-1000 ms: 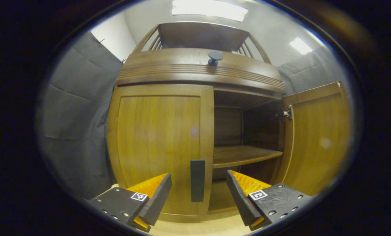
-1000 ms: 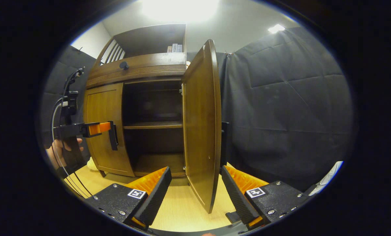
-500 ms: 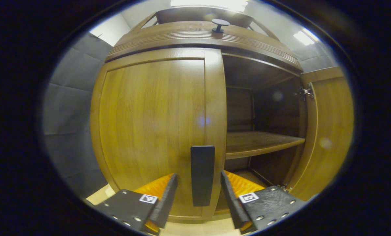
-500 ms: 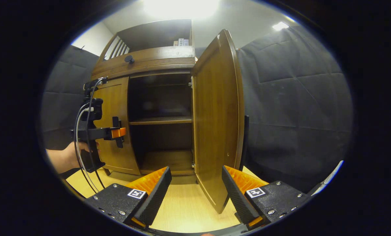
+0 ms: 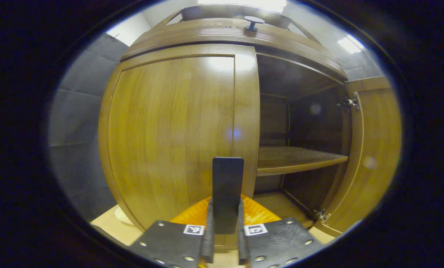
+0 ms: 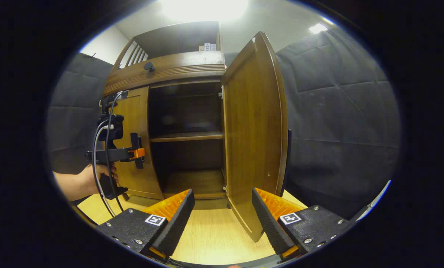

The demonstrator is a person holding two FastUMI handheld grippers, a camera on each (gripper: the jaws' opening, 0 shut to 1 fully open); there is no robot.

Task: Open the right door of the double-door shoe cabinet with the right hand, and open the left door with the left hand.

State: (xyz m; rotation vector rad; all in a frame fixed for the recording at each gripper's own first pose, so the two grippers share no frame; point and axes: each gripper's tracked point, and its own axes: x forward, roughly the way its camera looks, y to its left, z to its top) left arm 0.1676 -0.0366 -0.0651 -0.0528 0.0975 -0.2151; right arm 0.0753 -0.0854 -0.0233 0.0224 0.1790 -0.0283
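Right now the left door (image 5: 177, 126) of the shoe cabinet (image 6: 170, 70) sits flush and closed, its dark upright handle (image 5: 227, 193) mounted at the inner edge, beside the open middle of the cabinet. That handle stands vertical, and in the left gripper view the left hand-held gripper (image 5: 224, 238) has both fingers clenched on its lower part, one on each side, so the grip runs across the handle's long axis. From the right gripper view I can see that same tool held by a hand (image 6: 95, 178) out in front of the left door, level with the middle shelf (image 6: 186, 137). The right door (image 6: 253, 130) already hangs wide on its hinge, swung out to the right with its inner face showing. The right hand-held gripper (image 6: 222, 219) is released, fingers spread and empty, hovering low over the pale wooden floor (image 6: 211, 238) just in front of that door's bottom edge. By my reckoning the right half of the job is done and the left half is at the grasp; since the hinges lie on the door's far left, the pull should come straight back toward the person and then sweep leftward.
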